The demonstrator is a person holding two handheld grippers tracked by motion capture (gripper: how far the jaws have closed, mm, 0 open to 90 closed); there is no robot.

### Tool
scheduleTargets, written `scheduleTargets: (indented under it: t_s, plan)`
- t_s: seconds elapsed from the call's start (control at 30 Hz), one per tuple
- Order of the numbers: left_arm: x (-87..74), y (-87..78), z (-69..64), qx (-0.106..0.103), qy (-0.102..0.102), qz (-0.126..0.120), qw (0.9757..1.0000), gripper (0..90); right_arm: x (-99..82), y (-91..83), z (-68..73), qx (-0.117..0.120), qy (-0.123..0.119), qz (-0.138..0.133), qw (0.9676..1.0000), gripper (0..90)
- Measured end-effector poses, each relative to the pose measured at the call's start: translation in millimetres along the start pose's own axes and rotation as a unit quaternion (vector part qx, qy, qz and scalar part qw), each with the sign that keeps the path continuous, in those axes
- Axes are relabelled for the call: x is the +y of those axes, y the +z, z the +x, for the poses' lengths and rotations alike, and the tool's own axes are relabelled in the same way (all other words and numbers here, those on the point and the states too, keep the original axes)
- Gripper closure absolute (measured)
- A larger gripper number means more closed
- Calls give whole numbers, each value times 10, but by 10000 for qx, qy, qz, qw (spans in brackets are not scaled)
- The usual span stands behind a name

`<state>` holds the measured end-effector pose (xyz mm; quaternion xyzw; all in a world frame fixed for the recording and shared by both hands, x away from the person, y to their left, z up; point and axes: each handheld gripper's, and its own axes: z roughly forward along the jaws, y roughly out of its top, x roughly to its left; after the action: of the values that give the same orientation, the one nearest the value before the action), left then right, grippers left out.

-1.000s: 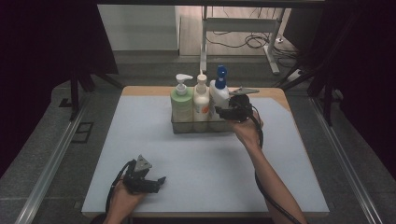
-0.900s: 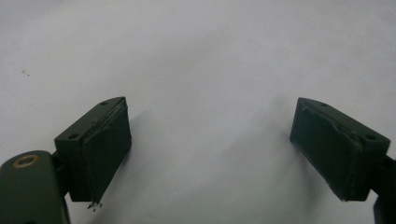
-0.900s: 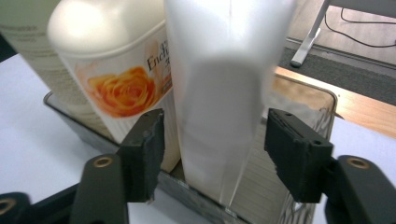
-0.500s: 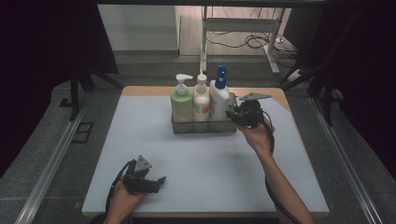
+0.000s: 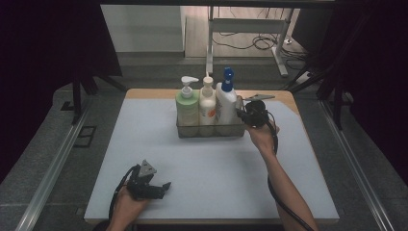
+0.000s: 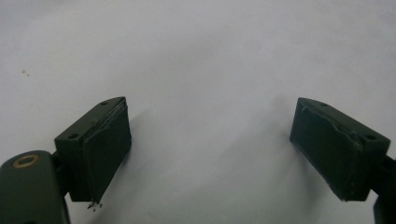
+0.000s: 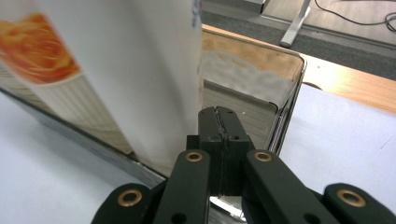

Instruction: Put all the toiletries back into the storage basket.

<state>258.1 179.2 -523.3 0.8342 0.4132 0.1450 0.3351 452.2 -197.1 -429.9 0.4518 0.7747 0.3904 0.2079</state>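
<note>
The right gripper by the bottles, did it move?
Yes. The right gripper slid rightward along the metal caddy to its right end, jaws just closing on its wall.

The white bottle (image 7: 116, 70) (orange-flower label) is cut off by the top and left edges.

left hand-held gripper (image 5: 166, 185): near counter's near edge, jaws wide apart, nothing between | right hand-held gripper (image 7: 219, 122): arm stretched toward far edge, jaws just closed together, pads meeting

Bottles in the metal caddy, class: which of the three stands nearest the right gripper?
The white bottle with the blue pump, at the caddy's right end beside the right gripper; the others stand further left.
</note>
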Motion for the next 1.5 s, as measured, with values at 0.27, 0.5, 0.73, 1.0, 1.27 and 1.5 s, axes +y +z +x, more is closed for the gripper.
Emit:
scheduleTargets:
  t_s: [0.27,0.5,0.73,1.0,1.27,1.5]
  plan:
    - [0,-1,1,4,8,9,10000,122,-49,146,-42,-3,147,66,9999,895]
    - [0,0,1,0,2,1,10000,122,-70,226,-28,125,147,150,9997,895]
    - [0,0,1,-2,3,2,10000,122,-104,277,-21,158,192,258,9994,896]
    - [1,0,2,-2,3,3,10000,122,-106,279,36,235,158,270,9992,896]
    - [1,0,3,5,11,4,10000,122,-122,274,99,265,100,267,9992,896]
    - [2,0,3,5,10,5,10000,122,-135,262,128,286,56,266,9992,896]
